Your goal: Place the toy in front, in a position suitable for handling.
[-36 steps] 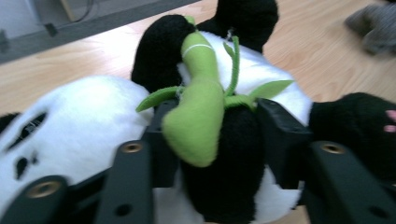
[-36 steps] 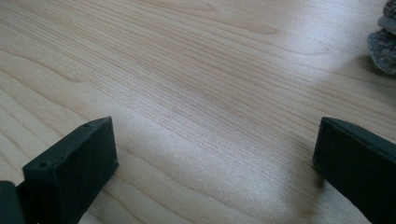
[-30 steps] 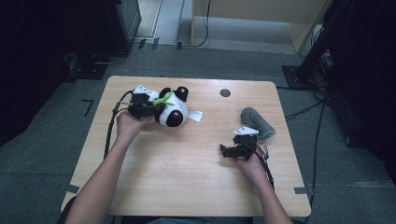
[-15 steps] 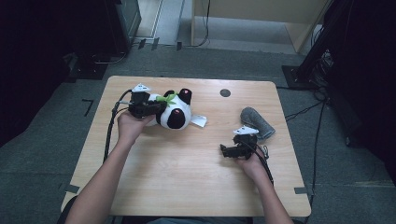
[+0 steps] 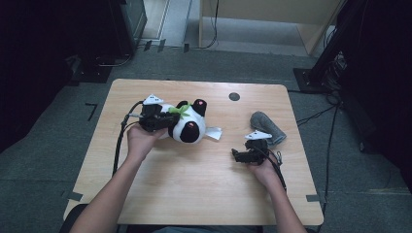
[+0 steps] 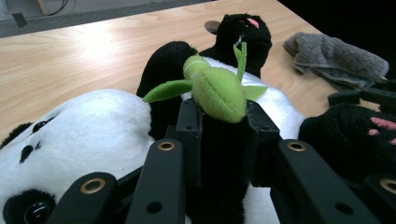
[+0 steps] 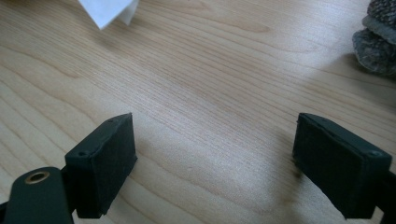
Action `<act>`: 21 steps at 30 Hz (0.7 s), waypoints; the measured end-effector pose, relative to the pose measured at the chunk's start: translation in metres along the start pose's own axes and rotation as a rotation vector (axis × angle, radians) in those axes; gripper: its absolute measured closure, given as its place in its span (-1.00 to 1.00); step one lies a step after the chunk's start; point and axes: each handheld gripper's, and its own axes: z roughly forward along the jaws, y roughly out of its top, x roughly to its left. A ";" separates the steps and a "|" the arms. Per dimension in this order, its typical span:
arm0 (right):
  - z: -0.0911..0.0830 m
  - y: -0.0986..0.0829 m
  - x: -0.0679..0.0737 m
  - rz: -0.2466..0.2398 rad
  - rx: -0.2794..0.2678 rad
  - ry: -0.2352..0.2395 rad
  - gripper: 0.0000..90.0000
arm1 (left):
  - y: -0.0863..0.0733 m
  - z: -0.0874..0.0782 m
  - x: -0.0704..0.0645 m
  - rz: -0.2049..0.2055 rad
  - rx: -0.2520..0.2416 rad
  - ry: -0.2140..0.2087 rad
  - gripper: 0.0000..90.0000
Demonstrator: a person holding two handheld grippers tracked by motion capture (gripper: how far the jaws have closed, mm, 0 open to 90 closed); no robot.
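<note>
panda plush [image 6: 93, 135] cut off at left and bottom edges of left gripper view, one arm hidden between the jaws; grey cloth [image 7: 379, 42] clipped at right edge of right gripper view; white tag [image 7: 108, 10] clipped at top.

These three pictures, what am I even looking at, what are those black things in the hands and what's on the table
A person sits at a wooden table, holding a hand-operated clamp, called a gripper, in each hand. The big picture comes from a camera overhead. The other two come from small cameras riding on the grippers, looking along their black jaws.

The left gripper is shut on a black limb of a plush panda that carries a green felt sprig. The panda lies on the table, its white tag sticking out.

The right gripper is open and holds nothing; its jaws stand wide apart over bare wood. A grey cloth lies just beyond it.
</note>
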 end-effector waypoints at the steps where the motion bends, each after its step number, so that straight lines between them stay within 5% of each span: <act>1: 0.000 0.000 0.000 -0.003 0.003 0.000 -0.71 | -0.001 -0.001 -0.004 0.002 0.001 -0.004 0.61; 21: 0.000 -0.002 0.000 -0.020 -0.013 0.015 -0.71 | -0.036 -0.005 -0.072 0.015 0.035 -0.052 0.61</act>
